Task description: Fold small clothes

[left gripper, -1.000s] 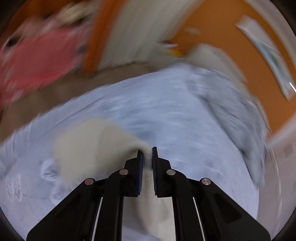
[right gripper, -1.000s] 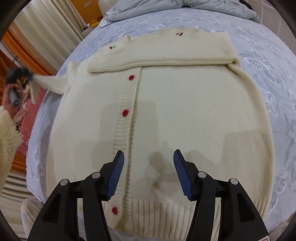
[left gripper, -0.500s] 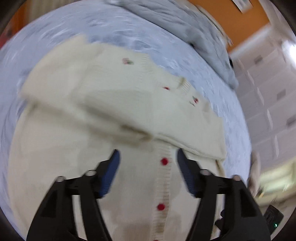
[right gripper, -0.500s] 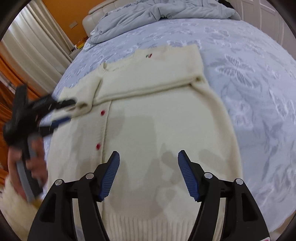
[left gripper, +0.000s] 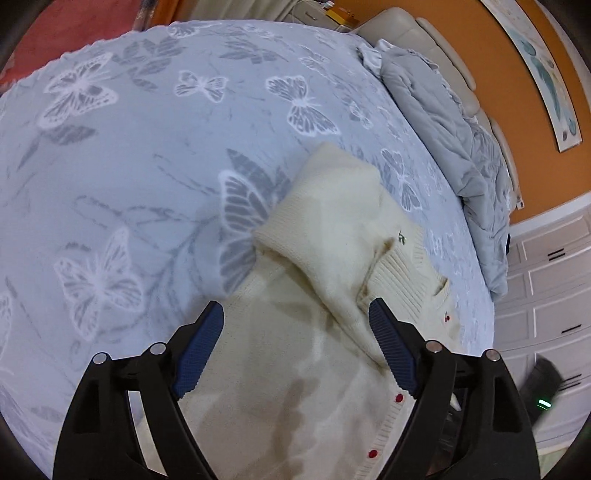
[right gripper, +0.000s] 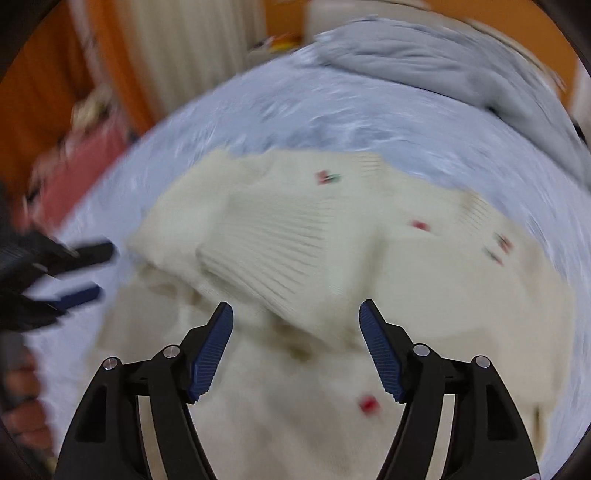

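A cream knit cardigan with red buttons lies flat on the butterfly-print bedsheet. Its sleeve is folded across the chest. My left gripper hovers over the sleeve, its jaws opening, with nothing pinched between the blue pads. The right wrist view is blurred by motion. There my right gripper stands open just above the sleeve's ribbed cuff and the cardigan, holding nothing. The left gripper shows at that view's left edge, open.
A crumpled grey duvet lies along the far side of the bed by a padded headboard. White drawers stand to the right, under an orange wall. A red rug lies beyond the bed's edge. A person's hand holds the left gripper.
The left gripper, shut on the sleeve's cuff a second ago, carried it over the cardigan, opened and let go. The right gripper swept from the hem towards the chest.
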Motion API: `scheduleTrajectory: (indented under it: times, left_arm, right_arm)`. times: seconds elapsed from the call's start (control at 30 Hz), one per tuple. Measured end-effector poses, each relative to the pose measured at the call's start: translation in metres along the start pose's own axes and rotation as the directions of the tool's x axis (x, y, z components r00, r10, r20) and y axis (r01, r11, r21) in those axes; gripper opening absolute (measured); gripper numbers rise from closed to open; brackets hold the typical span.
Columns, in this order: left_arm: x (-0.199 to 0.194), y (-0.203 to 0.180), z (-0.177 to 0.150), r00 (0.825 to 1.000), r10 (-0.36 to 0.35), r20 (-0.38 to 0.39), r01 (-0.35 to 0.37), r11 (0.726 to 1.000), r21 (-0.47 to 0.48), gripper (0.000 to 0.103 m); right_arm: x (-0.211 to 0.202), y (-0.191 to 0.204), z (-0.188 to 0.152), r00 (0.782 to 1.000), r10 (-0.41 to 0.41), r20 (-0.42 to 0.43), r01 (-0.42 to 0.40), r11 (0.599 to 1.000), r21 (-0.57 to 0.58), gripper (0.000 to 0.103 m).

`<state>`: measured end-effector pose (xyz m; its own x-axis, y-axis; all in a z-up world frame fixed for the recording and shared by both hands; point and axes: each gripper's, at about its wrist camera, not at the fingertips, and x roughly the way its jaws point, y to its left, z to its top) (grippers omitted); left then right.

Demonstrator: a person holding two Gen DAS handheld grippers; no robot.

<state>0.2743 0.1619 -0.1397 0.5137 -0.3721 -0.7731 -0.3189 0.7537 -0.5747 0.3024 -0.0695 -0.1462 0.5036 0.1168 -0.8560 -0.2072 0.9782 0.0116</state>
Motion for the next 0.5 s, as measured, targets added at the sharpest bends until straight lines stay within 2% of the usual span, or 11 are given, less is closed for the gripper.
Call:
scheduleTrajectory:
  times: [0.03,0.07,0.1,0.13,0.17,0.23,0.27,0.3,0.37,0.43,0.5]
  left_arm:
    - [-0.001,0.002,0.002,1.000,-0.003,-0.002,0.003,1.000,-0.005,0.078]
    - [-0.002,0.004,0.002,1.000,-0.002,-0.004,0.002,1.000,-0.010,0.078]
    - [-0.003,0.005,0.003,1.000,-0.006,-0.005,0.006,1.000,-0.015,0.078]
    - [-0.003,0.005,0.004,1.000,-0.019,-0.010,0.019,1.000,-0.023,0.078]
    - [-0.004,0.007,0.002,0.999,-0.034,-0.011,0.033,0.999,-0.029,0.078]
    - [-0.007,0.009,0.004,0.995,-0.097,-0.018,0.096,0.994,-0.062,0.078]
    - [-0.007,0.009,0.003,0.992,-0.127,-0.021,0.125,0.989,-0.080,0.078]
    - [-0.004,0.010,0.003,0.983,-0.180,-0.030,0.176,0.978,-0.116,0.079]
    - [0.008,0.010,0.000,0.967,-0.247,-0.053,0.233,0.954,-0.189,0.079]
    - [0.031,0.006,-0.003,0.958,-0.274,-0.089,0.244,0.936,-0.254,0.080]
    - [0.047,0.005,-0.004,0.959,-0.262,-0.105,0.222,0.931,-0.289,0.080]
  right_arm:
    - [0.018,0.008,0.003,0.999,-0.038,-0.029,0.036,0.998,-0.052,0.061]
    - [0.028,0.010,0.005,0.997,-0.060,-0.044,0.056,0.996,-0.073,0.036]
    - [0.031,0.002,0.007,0.997,-0.061,-0.048,0.059,0.997,-0.042,0.020]
    - [0.024,-0.010,0.011,0.999,-0.014,-0.036,0.015,0.999,0.031,0.010]
    - [0.011,-0.030,0.014,0.998,0.057,0.005,-0.057,0.987,0.149,0.008]
    - [-0.023,-0.078,0.004,0.984,0.120,0.130,-0.161,0.915,0.369,0.008]
    - [-0.037,-0.106,-0.012,0.972,0.147,0.183,-0.218,0.854,0.472,0.008]
    - [-0.044,-0.134,-0.034,0.959,0.173,0.227,-0.275,0.773,0.572,0.009]
    - [-0.036,-0.167,-0.068,0.965,0.163,0.205,-0.260,0.680,0.685,0.014]
    - [-0.015,-0.181,-0.090,0.979,0.179,0.095,-0.191,0.662,0.725,0.017]
    - [-0.011,-0.190,-0.101,0.965,0.231,0.128,-0.246,0.613,0.751,0.022]
